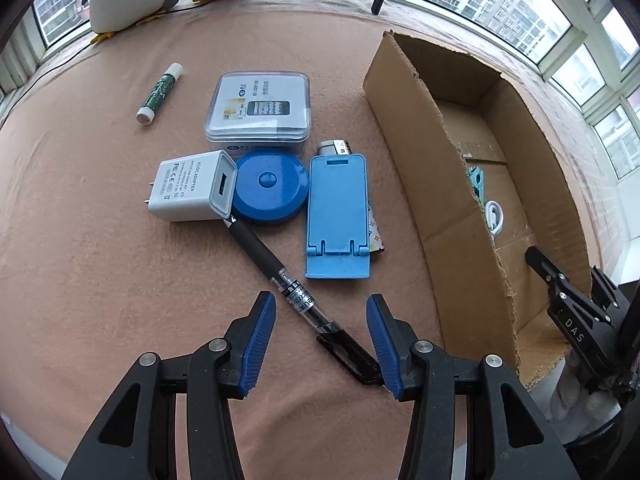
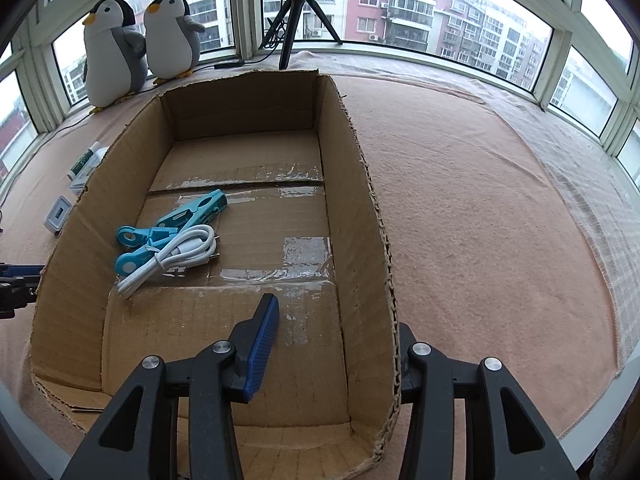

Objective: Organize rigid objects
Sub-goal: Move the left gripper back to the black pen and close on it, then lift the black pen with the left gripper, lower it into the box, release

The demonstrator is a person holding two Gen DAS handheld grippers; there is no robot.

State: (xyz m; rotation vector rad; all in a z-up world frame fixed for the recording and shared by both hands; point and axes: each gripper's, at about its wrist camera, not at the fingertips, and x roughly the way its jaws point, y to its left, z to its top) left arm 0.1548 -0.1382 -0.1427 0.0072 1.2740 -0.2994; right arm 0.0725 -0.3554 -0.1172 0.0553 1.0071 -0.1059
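Observation:
A black pen (image 1: 280,264) lies slantwise on the pink cloth, its cap end between the fingers of my left gripper (image 1: 320,304), which is open and hangs just above it. Beyond the pen are a white charger (image 1: 192,190), a round blue tape measure (image 1: 268,188), a blue phone stand (image 1: 338,216), a lighter (image 1: 335,147), a clear case (image 1: 260,108) and a glue stick (image 1: 160,92). My right gripper (image 2: 336,316) is open and straddles the right wall of the cardboard box (image 2: 360,208). Its right finger is hidden outside that wall. Teal clips (image 2: 180,220) and a white cable (image 2: 180,252) lie inside.
Two penguin plush toys (image 2: 136,48) and a tripod (image 2: 296,20) stand by the windows at the back. A patterned card (image 1: 376,236) pokes out from under the phone stand. The cloth's front edge (image 2: 580,420) runs close to the right gripper.

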